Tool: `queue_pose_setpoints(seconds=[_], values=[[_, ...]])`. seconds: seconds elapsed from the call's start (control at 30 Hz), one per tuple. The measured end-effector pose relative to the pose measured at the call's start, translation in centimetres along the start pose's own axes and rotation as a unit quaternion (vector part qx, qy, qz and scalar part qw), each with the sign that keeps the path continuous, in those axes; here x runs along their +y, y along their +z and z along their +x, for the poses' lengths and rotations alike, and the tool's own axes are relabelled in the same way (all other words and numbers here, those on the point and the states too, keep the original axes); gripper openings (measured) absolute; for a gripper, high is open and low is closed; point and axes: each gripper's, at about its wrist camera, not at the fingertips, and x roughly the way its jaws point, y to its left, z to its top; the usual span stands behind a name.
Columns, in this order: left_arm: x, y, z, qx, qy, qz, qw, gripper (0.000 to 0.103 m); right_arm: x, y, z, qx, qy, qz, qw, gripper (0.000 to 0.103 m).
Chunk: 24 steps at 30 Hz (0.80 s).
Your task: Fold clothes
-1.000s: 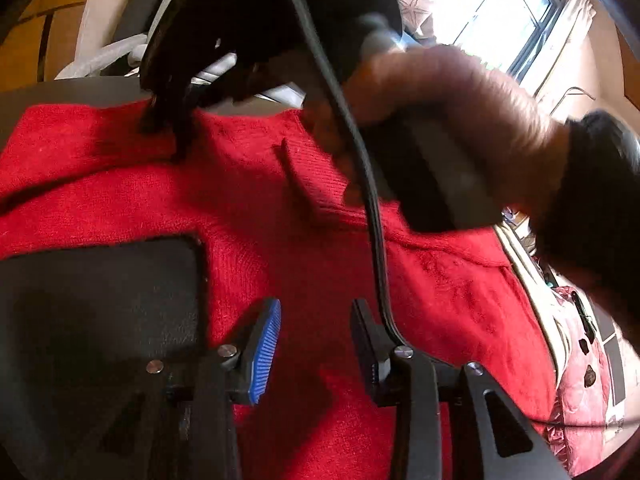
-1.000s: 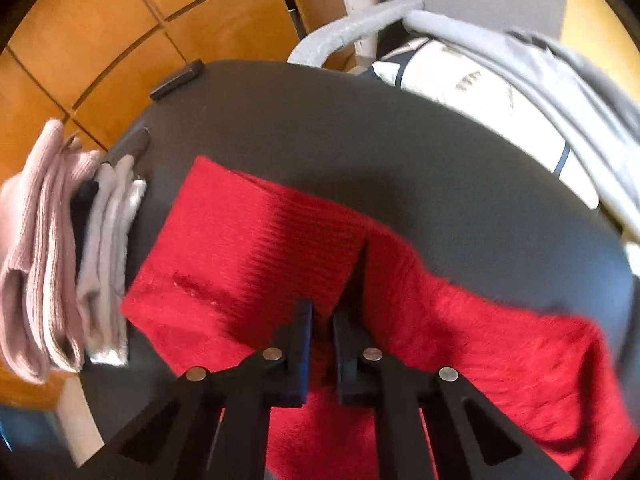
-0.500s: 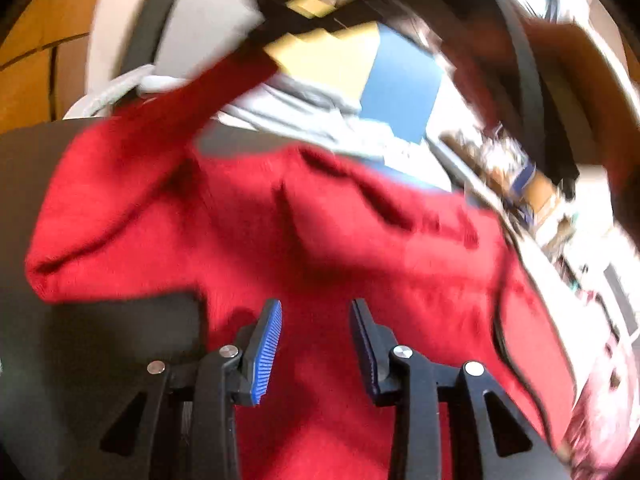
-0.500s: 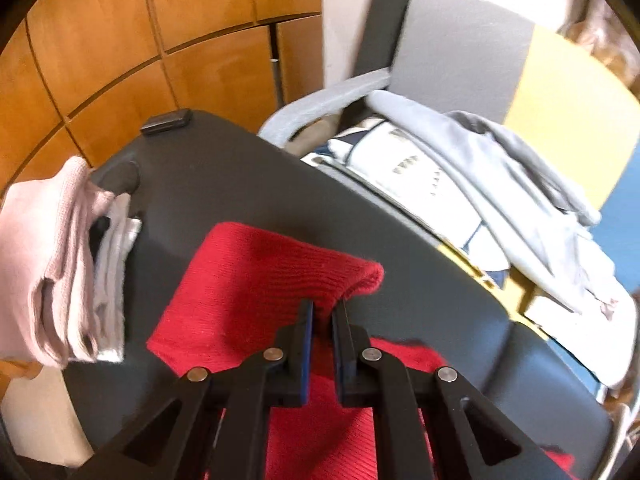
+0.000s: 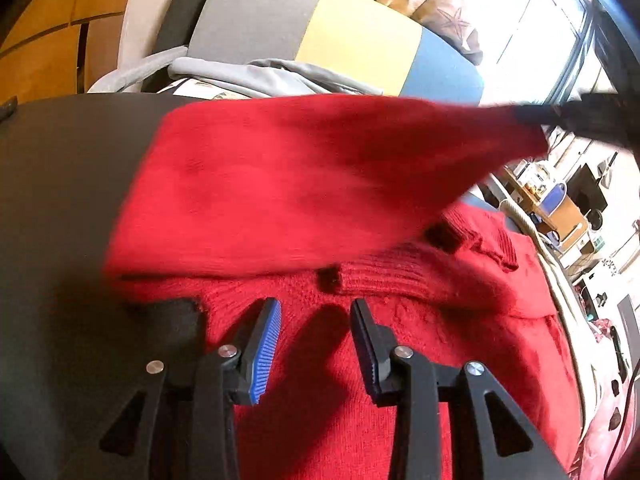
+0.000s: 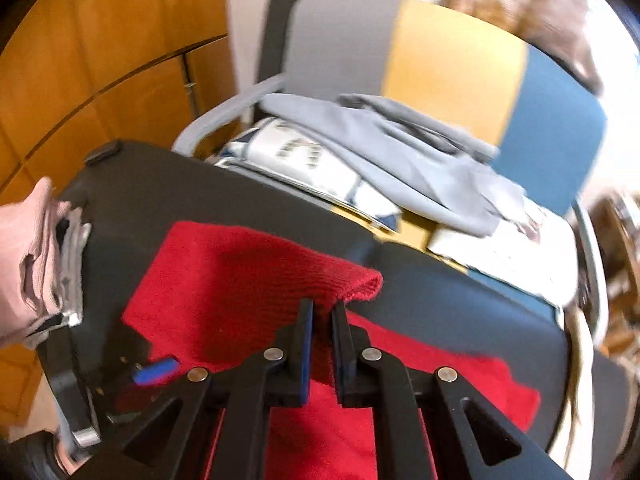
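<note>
A red knitted sweater [image 5: 400,400] lies spread on the dark table [image 5: 60,200]. My right gripper [image 6: 322,308] is shut on one red sleeve [image 6: 260,276] near its cuff and holds it raised off the table. In the left wrist view that sleeve [image 5: 300,184] stretches across the sweater's body to the blurred right gripper [image 5: 536,118] at the upper right. The other ribbed cuff [image 5: 380,278] lies flat on the body. Just before that cuff my left gripper [image 5: 314,308] stands open over the sweater's body, with only flat knit under the gap.
A pile of folded pink and grey clothes [image 6: 36,268] sits at the table's left edge. Behind the table stands a chair [image 6: 452,60] with a grey, yellow and blue back, heaped with grey and white garments [image 6: 400,152]. Wooden wall panels [image 6: 100,40] are on the left.
The right gripper has lifted the red sleeve off the table and carried it up and across the sweater's body. The hand that filled the left wrist view has gone to the upper right.
</note>
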Motion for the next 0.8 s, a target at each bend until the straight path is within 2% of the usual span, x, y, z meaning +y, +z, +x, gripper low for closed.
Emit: queue_pose_setpoints(seconds=[0.13,0.3,0.43,0.57,0.63,0.73,0.77,0.8], values=[[0.1,-0.6,-0.9,0.002,0.002,0.011,0.9999,0.036,-5.2,-4.2,-1.3,-0.001,-0.021,0.058,0.998,0.009],[-0.1,-0.8,-0.8,0.005,0.002,0.018,0.9998,0.036,-11.5,-9.9,-0.7,0.023,-0.036,0.142,0.989,0.009],[-0.3,-1.1,-0.8,0.010,0.007,0.031,0.9994,0.036,-14.2,-13.8,0.5,0.035,-0.044,0.184,0.981,0.009],[-0.8,-1.5,-1.1,0.014,0.017,0.049,0.9985,0.036,-15.9,-16.8,0.4,0.021,-0.065,0.206,0.976,0.007],[-1.1,-1.6,-1.2,0.016,0.021,0.055,0.9982,0.036,-17.4,-18.6,0.6,0.012,-0.049,0.235,0.971,0.007],[-1.4,-1.7,-1.2,0.018,0.026,0.063,0.9975,0.037,-19.2,-20.8,1.2,0.015,-0.052,0.266,0.962,0.007],[-1.4,-1.7,-1.2,0.018,0.026,0.063,0.9975,0.037,-19.9,-21.5,1.3,0.010,-0.027,0.288,0.957,0.007],[-1.4,-1.8,-1.2,0.018,0.024,0.063,0.9976,0.037,-20.6,-22.3,1.2,-0.004,0.022,0.320,0.947,0.008]])
